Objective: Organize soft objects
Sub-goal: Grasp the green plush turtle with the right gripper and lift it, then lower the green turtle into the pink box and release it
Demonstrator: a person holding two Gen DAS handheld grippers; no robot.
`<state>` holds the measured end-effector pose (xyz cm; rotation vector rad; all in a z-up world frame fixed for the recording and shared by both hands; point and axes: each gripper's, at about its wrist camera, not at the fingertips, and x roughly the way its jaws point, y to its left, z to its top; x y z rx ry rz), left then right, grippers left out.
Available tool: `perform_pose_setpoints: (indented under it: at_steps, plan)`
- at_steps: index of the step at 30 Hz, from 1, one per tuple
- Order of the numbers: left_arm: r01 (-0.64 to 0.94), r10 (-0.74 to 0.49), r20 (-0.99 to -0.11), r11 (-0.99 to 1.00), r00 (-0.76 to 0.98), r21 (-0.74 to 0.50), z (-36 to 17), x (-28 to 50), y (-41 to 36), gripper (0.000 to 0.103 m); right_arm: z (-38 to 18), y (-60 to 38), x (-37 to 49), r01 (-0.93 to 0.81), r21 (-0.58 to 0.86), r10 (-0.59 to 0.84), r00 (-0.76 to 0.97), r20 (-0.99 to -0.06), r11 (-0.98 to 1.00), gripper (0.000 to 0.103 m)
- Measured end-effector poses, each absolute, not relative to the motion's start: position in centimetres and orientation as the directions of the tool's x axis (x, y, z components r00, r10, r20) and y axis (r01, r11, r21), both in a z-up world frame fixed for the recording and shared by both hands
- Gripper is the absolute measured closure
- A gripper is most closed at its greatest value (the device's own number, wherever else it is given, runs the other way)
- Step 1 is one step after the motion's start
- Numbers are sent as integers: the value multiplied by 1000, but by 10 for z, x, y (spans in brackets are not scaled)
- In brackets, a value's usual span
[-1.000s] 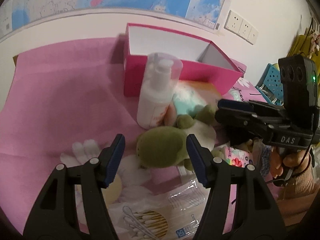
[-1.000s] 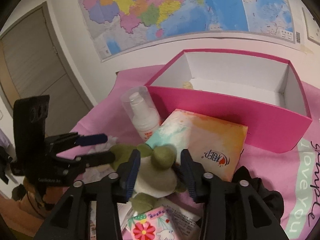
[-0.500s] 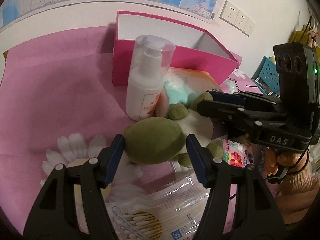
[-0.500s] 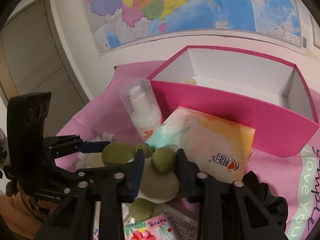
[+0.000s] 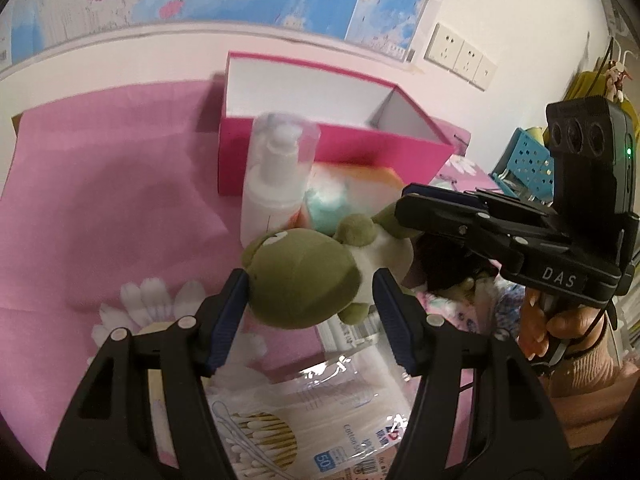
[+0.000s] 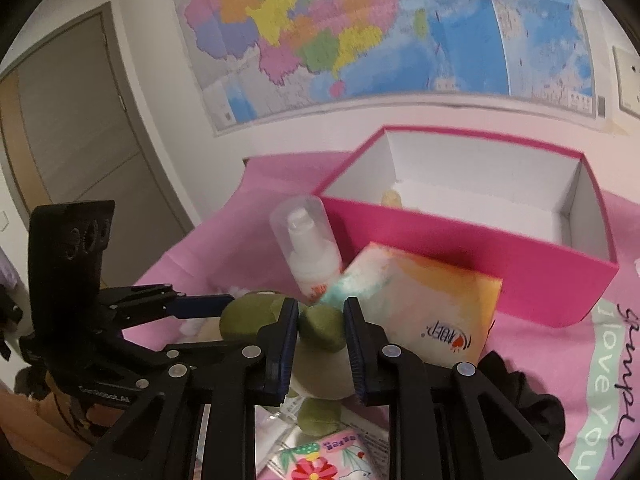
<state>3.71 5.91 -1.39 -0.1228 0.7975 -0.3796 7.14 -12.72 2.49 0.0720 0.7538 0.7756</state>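
Cotton swabs in a clear plastic pack point(image 5: 280, 436) nearest, under the left gripper point(image 5: 310, 312), jaws spread wide around the round green plush frog's head point(image 5: 300, 276) (contact on the pads not clear). Beside it, right gripper point(image 6: 320, 338) clenched on a green plush limb point(image 6: 322, 326). Behind, white pump bottle with clear cap point(image 5: 276, 188) upright against a pastel tissue pack point(image 6: 432, 308). Farthest, open pink cardboard box point(image 6: 472, 264) on pink cloth point(image 5: 100, 200).

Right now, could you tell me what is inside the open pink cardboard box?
The pink cardboard box shows white walls and one small pale yellowish item near its left corner; its front wall hides the nearest floor.
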Motion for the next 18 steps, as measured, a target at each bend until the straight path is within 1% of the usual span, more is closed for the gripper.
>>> perform_pose_setpoints:
  at_steps: [9, 18]
  plan:
    - [326, -388, -604, 920, 696, -215, 28, 32, 50, 38, 64, -145, 67, -618, 319, 679, 526, -512, 719, 80]
    - [366, -401, -565, 913, 721, -180, 62, 61, 27, 38, 100, -164, 84, -611, 268, 657, 600, -456, 745, 80]
